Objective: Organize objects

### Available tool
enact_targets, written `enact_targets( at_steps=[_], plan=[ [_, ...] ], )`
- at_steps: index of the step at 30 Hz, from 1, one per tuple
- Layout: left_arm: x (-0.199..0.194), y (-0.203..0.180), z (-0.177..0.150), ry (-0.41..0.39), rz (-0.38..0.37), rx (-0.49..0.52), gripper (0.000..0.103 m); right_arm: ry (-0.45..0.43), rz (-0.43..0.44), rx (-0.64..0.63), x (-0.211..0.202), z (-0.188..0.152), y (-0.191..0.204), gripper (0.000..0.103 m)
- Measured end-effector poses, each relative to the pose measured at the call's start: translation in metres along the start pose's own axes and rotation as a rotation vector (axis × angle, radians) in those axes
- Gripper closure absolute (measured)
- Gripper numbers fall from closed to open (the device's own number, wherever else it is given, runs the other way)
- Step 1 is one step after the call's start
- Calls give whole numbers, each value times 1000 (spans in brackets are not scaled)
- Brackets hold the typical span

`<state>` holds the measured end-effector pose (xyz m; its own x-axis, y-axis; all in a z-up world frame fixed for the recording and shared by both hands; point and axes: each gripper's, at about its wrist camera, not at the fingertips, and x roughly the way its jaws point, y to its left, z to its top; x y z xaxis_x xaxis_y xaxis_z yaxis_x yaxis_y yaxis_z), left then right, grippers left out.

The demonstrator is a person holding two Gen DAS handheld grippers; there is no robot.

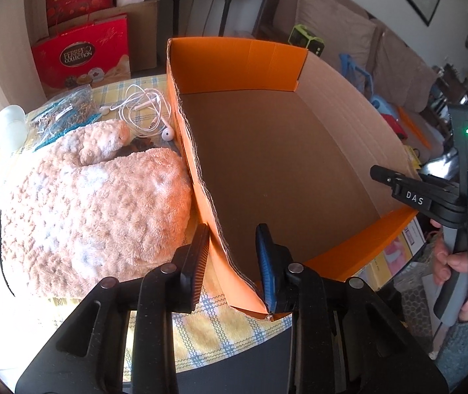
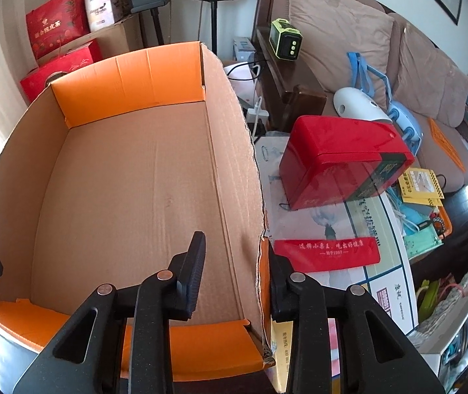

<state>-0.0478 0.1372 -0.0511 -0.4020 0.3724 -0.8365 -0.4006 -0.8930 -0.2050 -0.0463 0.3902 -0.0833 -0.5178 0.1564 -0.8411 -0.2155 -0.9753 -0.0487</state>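
Two grippers, one cardboard box [image 1: 267, 151], orange outside, brown inside, nothing in it, standing on a yellow checked tablecloth [image 1: 214, 325]. Left gripper [image 1: 234, 262]: jaws straddle the box's left wall at 6 o'clock, wall between them, inner pad touching, outer pad apart; grip not settled. Right gripper [image 2: 234, 272]: jaws straddle the right wall near the corner; contact cannot be told. Fluffy peach towel [image 1: 96, 210] at 9 o'clock, just beside the box; white earphones [image 1: 145, 111] at 11 o'clock. Red tin [image 2: 342, 161] at 3 o'clock.
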Motion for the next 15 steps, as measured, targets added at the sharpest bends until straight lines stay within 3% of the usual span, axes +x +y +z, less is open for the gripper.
enact_targets(
  at_steps=[5,7,9,15],
  plan=[
    [-7,-1,-11,-2,-21,7,75,-6,3,-1,-4,-10,1,70],
    [-11,2,-10,-13,-23,-3,65,-6,6,0,-4,-11,-1,70],
    [-17,8,-10,-36,-13,-20,39,-6,14,7,-4,-11,-3,68],
    [-42,41,-9,-102,41,-72,19,-21,9,2,-7,-13,0,62]
  ],
)
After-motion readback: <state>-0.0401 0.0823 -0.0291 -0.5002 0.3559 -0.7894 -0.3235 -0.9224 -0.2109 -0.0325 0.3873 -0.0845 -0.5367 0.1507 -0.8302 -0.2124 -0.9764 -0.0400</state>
